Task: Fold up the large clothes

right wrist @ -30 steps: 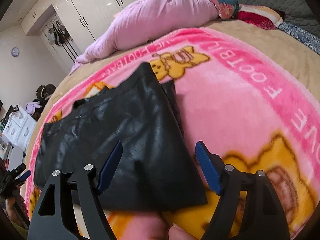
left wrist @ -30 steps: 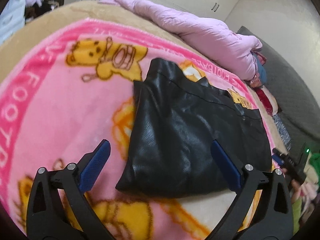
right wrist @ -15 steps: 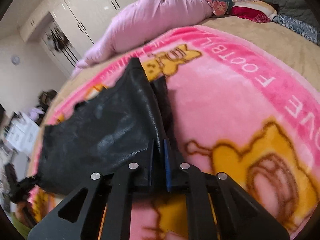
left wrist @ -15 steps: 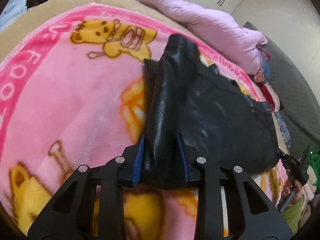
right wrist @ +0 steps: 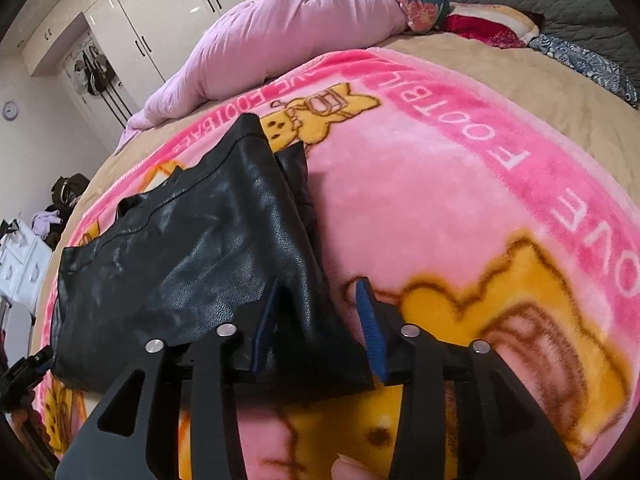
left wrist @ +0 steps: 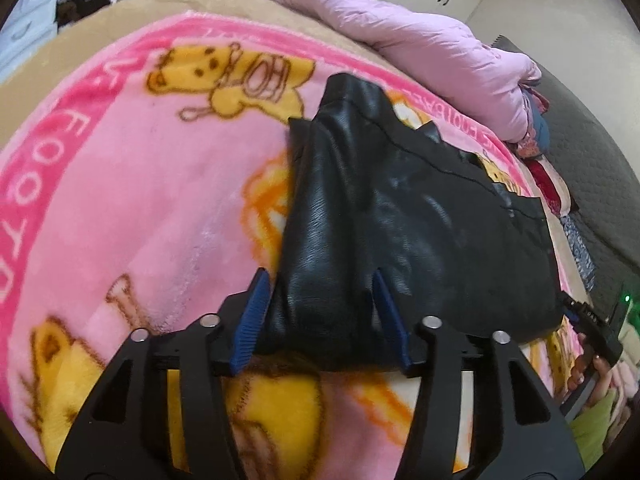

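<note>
We see a glossy black garment (left wrist: 400, 220) on a pink blanket (left wrist: 140, 200) printed with yellow bears, beside a lilac quilt (right wrist: 288, 36).

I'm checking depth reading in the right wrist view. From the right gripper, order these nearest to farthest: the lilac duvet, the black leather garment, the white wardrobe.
From the right gripper:
1. Black leather garment: its near corner lies between the jaws, which have just been opening.
2. Lilac duvet: bunched along the bed's far edge.
3. White wardrobe: against the wall, beyond the bed.
</note>
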`<state>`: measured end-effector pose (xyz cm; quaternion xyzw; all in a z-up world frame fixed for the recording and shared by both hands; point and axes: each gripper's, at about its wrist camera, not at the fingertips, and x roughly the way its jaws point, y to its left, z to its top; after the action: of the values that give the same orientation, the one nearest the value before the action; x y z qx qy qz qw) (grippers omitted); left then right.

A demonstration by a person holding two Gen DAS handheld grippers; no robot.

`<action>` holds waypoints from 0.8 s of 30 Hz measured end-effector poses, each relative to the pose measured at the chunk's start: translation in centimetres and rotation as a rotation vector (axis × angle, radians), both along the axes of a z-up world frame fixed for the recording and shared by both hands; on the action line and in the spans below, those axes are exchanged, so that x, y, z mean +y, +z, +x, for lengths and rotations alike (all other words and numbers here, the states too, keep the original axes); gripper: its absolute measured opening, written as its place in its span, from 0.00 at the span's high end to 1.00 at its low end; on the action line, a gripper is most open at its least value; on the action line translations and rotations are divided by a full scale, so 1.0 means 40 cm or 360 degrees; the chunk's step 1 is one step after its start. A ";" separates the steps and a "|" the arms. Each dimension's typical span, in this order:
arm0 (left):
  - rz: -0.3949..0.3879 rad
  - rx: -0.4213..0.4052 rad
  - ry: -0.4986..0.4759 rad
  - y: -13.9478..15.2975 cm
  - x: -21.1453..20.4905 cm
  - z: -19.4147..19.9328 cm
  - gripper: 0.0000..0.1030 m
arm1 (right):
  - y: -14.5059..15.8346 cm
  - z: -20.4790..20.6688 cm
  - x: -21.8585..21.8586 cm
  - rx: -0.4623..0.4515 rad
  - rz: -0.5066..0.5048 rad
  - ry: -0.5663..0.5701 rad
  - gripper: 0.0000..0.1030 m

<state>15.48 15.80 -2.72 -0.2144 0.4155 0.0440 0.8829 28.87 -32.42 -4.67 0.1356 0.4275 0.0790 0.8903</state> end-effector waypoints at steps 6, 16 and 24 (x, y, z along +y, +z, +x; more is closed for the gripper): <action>0.0058 -0.0042 -0.0015 0.034 -0.027 -0.023 0.34 | 0.023 -0.016 0.000 -0.0060 -0.0012 -0.0028 0.31; 0.0096 -0.0093 0.0030 0.066 -0.052 -0.077 0.10 | 0.112 -0.086 0.066 -0.0361 -0.0047 0.0098 0.13; 0.0101 -0.0090 0.0039 0.066 -0.068 -0.104 0.09 | 0.154 -0.145 0.195 -0.0465 -0.0054 0.0295 0.13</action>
<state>11.31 13.09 -0.07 -0.1924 0.3861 0.0618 0.9001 23.06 -24.64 1.49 0.0677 0.3055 0.1725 0.9340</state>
